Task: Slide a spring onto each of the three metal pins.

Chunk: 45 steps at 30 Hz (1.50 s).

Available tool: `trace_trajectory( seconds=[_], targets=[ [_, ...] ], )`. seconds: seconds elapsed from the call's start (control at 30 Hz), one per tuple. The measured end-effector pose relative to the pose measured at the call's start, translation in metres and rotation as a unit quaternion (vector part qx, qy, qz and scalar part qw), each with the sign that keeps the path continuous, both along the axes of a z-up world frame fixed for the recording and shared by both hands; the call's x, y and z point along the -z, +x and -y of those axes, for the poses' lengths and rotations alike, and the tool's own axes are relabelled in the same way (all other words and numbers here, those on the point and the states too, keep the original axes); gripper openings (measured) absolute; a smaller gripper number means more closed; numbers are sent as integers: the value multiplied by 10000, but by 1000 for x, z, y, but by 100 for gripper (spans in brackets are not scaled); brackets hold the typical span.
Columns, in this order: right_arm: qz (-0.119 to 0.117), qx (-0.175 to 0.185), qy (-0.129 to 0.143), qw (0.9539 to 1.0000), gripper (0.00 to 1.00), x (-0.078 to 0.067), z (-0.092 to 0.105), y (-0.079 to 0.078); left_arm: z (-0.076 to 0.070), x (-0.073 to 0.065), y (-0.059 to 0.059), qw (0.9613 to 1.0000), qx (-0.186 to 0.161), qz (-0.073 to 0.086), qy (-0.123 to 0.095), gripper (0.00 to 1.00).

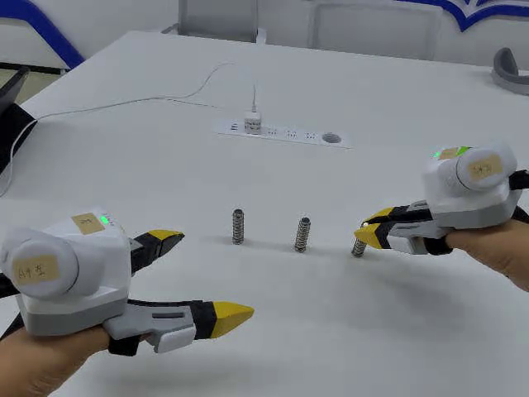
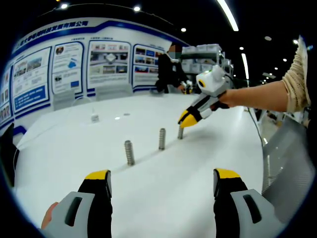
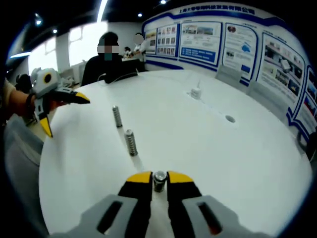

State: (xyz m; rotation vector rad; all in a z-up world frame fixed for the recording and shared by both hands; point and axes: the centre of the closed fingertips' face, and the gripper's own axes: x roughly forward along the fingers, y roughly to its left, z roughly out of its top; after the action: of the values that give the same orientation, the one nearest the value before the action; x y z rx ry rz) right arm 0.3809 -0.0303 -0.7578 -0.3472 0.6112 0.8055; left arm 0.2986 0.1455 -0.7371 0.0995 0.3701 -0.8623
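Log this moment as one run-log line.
left gripper: open, holding nothing | right gripper: shut on end spring | middle spring, far spring: upright on table, untouched

No text can be read with certainty.

Left gripper [image 1: 213, 275]: the tan sticker [image 1: 35, 269] on its round near cap carries handwritten marks, illegible. The small sticker [image 1: 87, 222] on its top shows no legible mark.

Right gripper [image 1: 361, 235]: the cap label [image 1: 484, 168] bears handwriting, illegible.

Far wall: the display boards [image 2: 69, 59] stand under a blue headline [image 2: 52, 27] of characters, too small to decipher. The panel text is blurred.
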Motion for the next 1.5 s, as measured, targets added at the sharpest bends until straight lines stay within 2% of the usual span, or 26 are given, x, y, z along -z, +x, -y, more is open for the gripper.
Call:
trace_trajectory(
  seconds=[0.43,1.03,1.23,1.5],
  targets=[
    [65,133,195,9997,19,-5,9,-4,2,0,2,10000,20,9,-8,86],
    [328,95,352,9988,32,-19,17,-32,1,-2,2,10000,14,31,-16,86],
    [419,80,483,9979,40,-27,18,-41,-1,-3,2,10000,5,40,-25,86],
    [496,-12,492,9976,48,-31,18,-53,-4,-1,3,10000,-16,32,-19,86]
  ],
)
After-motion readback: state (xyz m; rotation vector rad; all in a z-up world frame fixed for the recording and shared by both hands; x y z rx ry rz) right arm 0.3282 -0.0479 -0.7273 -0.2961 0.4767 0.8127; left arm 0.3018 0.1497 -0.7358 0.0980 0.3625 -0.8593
